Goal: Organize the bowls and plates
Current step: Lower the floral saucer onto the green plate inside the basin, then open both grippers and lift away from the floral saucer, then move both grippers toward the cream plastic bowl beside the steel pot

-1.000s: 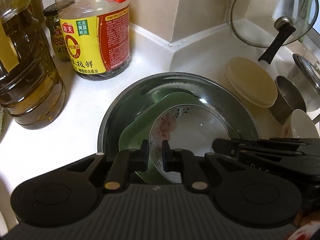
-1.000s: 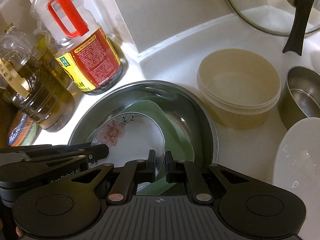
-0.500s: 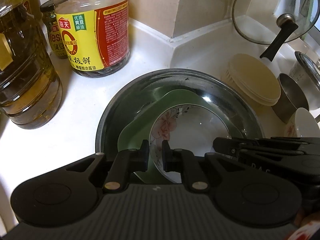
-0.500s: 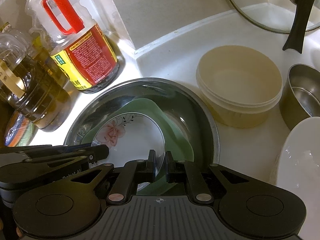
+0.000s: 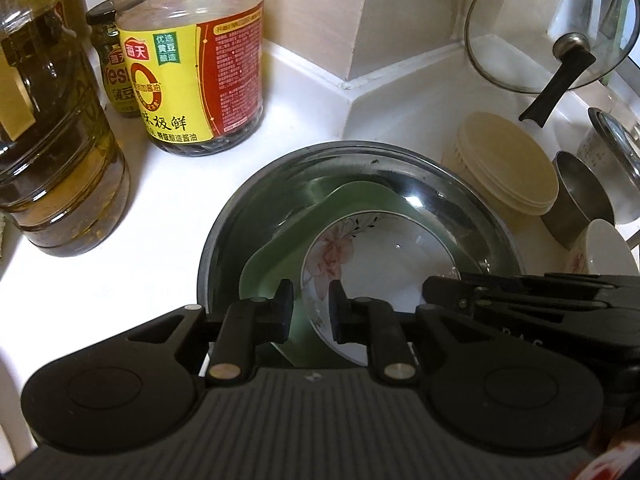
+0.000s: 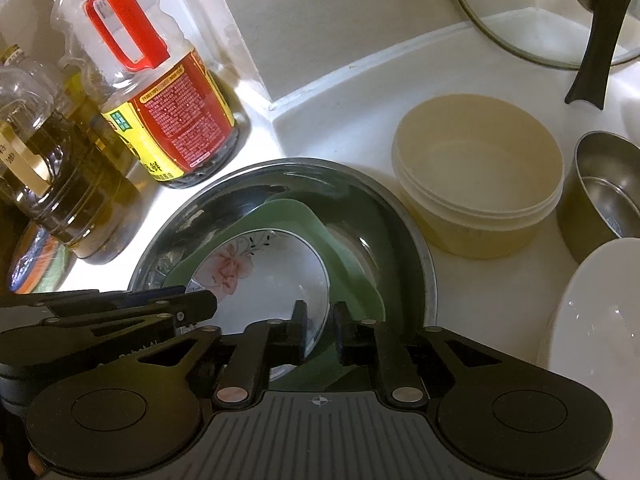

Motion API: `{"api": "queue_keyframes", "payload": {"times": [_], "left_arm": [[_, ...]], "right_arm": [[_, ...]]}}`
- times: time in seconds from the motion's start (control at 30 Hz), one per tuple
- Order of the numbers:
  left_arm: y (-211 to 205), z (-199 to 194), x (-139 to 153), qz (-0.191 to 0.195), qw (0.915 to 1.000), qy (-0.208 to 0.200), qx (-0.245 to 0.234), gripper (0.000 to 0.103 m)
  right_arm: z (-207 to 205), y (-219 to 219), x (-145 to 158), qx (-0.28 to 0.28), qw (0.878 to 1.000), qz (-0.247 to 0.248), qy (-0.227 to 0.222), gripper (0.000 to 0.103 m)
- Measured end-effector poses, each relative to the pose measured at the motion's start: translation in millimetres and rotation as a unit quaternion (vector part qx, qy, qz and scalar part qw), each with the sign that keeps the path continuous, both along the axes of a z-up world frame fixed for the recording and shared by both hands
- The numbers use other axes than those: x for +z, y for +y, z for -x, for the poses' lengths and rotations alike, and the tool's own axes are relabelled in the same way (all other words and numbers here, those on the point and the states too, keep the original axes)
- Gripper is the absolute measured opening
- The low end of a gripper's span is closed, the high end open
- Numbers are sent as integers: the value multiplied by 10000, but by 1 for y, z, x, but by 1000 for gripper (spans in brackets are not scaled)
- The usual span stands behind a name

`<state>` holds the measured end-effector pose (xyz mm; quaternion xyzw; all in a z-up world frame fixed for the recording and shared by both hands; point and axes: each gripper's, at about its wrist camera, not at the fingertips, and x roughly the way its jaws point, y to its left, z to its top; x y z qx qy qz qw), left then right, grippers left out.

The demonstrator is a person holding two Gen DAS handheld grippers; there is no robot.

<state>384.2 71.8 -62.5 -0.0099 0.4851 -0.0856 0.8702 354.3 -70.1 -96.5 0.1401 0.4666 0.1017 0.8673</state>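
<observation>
Bottles [image 5: 192, 80] and a cream tub [image 6: 476, 176] crowd my steel basin [image 5: 260, 208]. Both the left gripper [image 5: 310, 304] and right gripper [image 6: 320, 328] pinch the floral bowl [image 5: 380, 264] rim, fingers narrow.

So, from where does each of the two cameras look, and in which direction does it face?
Left wrist: sits on the left gripper, looks forward and down at the floral bowl in the green plate; the right gripper enters from the right.
Right wrist: sits on the right gripper, looks at the opposite rims; the left gripper enters from the left.
Shared: steel basin, soy sauce bottle, beige tub, glass lid.
</observation>
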Motion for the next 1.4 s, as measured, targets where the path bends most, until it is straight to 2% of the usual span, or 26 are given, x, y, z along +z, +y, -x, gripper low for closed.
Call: {"api": "queue_keyframes", "payload": {"times": [0.07,0.13,0.53,0.7,1.03,1.4], "left_arm": [[0,2,1,10,10000,-6,13,17],[1,4,3,13,10000,-15,30,19],[1,24,16,34,9998,-135,153,27],[3,40,26,62,9994,-244,223,33],[5,83,47,117,9981,-439,405,38],[-20,131,56,184,9984,-468,250,39]], "right_arm": [[2,0,2,20,10000,-2,-74,38],[4,0,4,25,9999,-11,-118,40],[22,-7,13,31,9995,-145,-285,50],[34,-11,18,30,9991,-207,-380,53],[74,-24,36,69,9972,-392,-629,56],[127,-55,48,-49,9961,-403,-785,61]]}}
